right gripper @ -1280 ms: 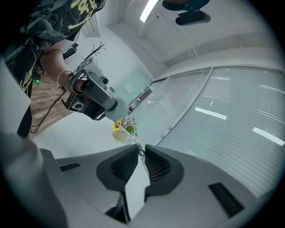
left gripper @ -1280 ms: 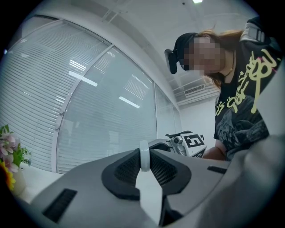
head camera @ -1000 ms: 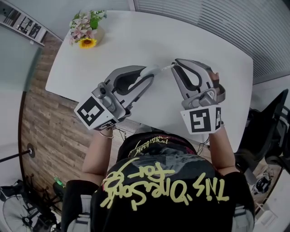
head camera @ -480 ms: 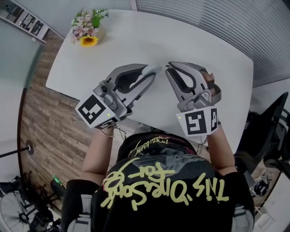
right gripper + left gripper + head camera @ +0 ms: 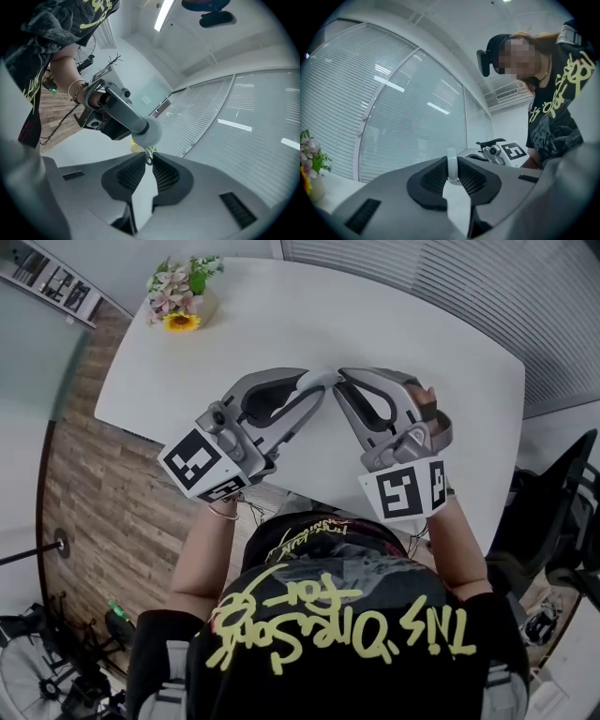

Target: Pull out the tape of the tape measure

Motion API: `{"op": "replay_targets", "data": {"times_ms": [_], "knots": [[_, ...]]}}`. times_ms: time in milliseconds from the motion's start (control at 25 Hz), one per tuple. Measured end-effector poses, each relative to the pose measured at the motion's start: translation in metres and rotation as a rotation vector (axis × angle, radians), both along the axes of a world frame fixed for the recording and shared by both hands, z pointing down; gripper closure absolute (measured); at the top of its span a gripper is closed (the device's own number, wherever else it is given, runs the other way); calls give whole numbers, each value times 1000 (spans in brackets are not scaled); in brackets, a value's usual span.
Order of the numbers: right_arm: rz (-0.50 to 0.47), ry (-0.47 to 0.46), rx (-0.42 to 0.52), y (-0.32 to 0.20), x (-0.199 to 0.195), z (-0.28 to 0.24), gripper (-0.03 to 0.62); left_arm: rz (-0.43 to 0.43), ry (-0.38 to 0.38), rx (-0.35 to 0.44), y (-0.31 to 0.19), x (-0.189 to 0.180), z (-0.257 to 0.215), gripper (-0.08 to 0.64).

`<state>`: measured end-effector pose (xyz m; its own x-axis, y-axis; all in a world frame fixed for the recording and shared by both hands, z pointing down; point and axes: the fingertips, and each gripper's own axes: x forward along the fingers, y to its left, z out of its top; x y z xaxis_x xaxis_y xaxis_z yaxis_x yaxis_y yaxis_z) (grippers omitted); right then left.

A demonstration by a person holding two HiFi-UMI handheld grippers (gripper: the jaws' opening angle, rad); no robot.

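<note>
White tape measure (image 5: 451,165) is clamped edge-on in my L gripper (image 5: 322,381) fingers, above the tabletop (image 5: 281,315). R gripper (image 5: 344,379) fingers pinch only its tape tab (image 5: 149,152). Risk: the thin tab slips out w/ a jerky pull, or the case twists loose.

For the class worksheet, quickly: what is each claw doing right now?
Left claw: closed on the tape measure case.
Right claw: closed on the tape end, right beside the case.
</note>
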<state>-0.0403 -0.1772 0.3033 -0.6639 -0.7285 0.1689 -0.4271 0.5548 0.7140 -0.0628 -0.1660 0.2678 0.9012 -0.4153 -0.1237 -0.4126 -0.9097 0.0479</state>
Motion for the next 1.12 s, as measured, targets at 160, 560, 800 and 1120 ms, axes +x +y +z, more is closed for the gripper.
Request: {"op": "replay_targets", "data": {"times_ms": [160,560,800,1120], "knots": [[-4,3,-4,0,-3,0,541,4,8,-13,-2,-2,0,506],[-23,20,-26,0,-12,5,541,3,39,-59,-9,-6,6,506],[-15,65,-63,-11,-6,18,516,-21,62,-172,-26,-20,20,506],[-81,82,10,-11,-25,14,388,-7,61,-240,-35,-27,32,506]]}}
